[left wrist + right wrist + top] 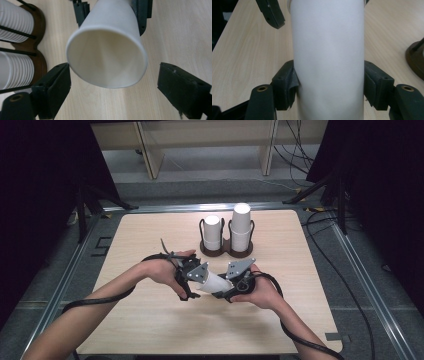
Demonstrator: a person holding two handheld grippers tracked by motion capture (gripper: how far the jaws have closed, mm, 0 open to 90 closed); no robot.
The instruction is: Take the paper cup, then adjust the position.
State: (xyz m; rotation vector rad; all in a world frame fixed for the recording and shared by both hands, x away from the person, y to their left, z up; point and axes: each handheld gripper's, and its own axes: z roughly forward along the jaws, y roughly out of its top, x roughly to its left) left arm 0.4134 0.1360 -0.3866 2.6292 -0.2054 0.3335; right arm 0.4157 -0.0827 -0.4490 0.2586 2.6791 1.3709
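The white paper cup (214,283) lay tilted on its side, clamped near its base between the right gripper's (223,291) jaws, its open mouth facing the left gripper (192,281).

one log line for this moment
right gripper: shut on white paper cup | left gripper: open around cup rim | brown two-slot cup holder: two stacks

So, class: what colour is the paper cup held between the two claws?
Plain white, no pattern; the paper cup shows best in the right gripper view.

One loose white paper cup (214,282), two stacks of white paper cups (226,227), one dark wooden two-slot holder (226,251), two black claws, one wooden desk (150,320).
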